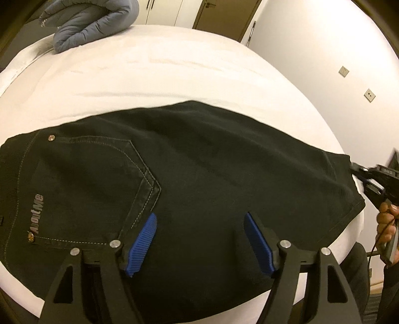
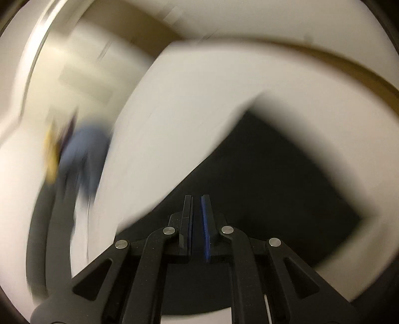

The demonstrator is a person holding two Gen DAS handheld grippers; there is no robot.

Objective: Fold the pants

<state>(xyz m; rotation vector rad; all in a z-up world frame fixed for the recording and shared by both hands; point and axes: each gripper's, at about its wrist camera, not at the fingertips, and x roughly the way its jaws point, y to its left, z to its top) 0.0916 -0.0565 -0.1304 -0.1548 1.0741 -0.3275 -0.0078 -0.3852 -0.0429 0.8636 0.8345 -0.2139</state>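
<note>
pants (image 1: 199,159): black, flat on white bed (image 1: 154,69), back pocket left | left gripper (image 1: 200,239): jaws wide, empty, hovering over near edge | right gripper (image 2: 197,224): nearly closed, grasp of pants indeterminate, view blurred | grey jacket (image 1: 92,22) far left

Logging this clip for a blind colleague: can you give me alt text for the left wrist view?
Black pants lie flat across a white bed, back pocket up, with the open left gripper poised over their near edge. At far right, the right gripper meets the pants' hem end. A grey-blue padded jacket sits at the bed's far corner.
</note>
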